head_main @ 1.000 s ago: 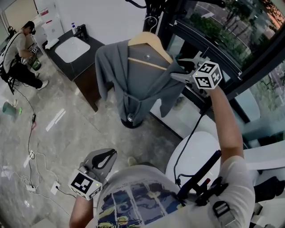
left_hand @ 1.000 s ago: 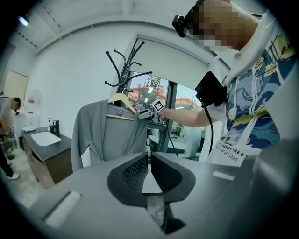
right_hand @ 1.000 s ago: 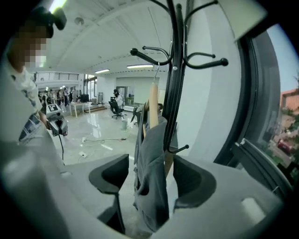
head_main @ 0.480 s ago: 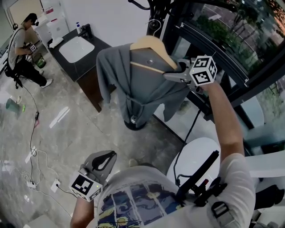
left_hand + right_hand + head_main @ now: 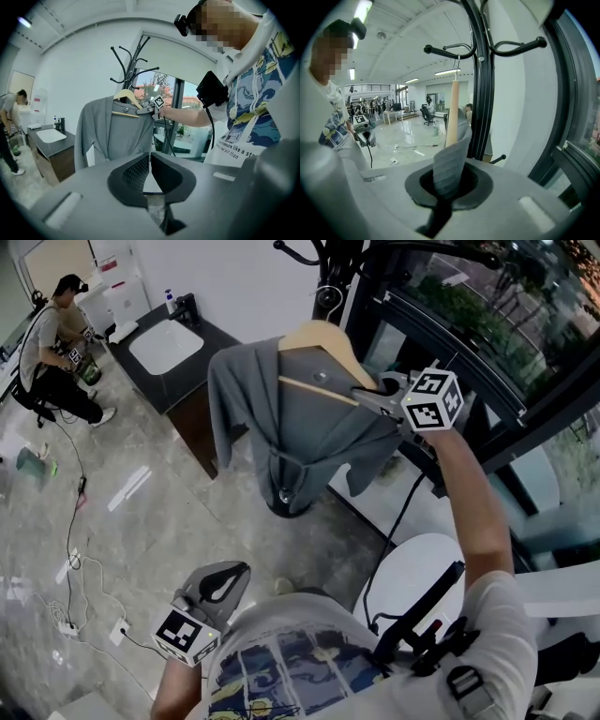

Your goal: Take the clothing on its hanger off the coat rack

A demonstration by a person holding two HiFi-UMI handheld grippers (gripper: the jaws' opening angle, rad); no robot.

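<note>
**A:** Nearest me, my left gripper (image 5: pixel 150 161) sits low, jaws pressed together on nothing.

**B:** And the right?

**A:** My right gripper (image 5: pixel 449 180) has just clamped the grey cardigan (image 5: pixel 300 427) at the shoulder, over its wooden hanger (image 5: pixel 319 334) on the coat rack (image 5: pixel 483 93). I'd lift straight up until the hook clears, then draw away.

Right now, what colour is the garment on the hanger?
Plain grey: the garment shows best in the head view.
</note>
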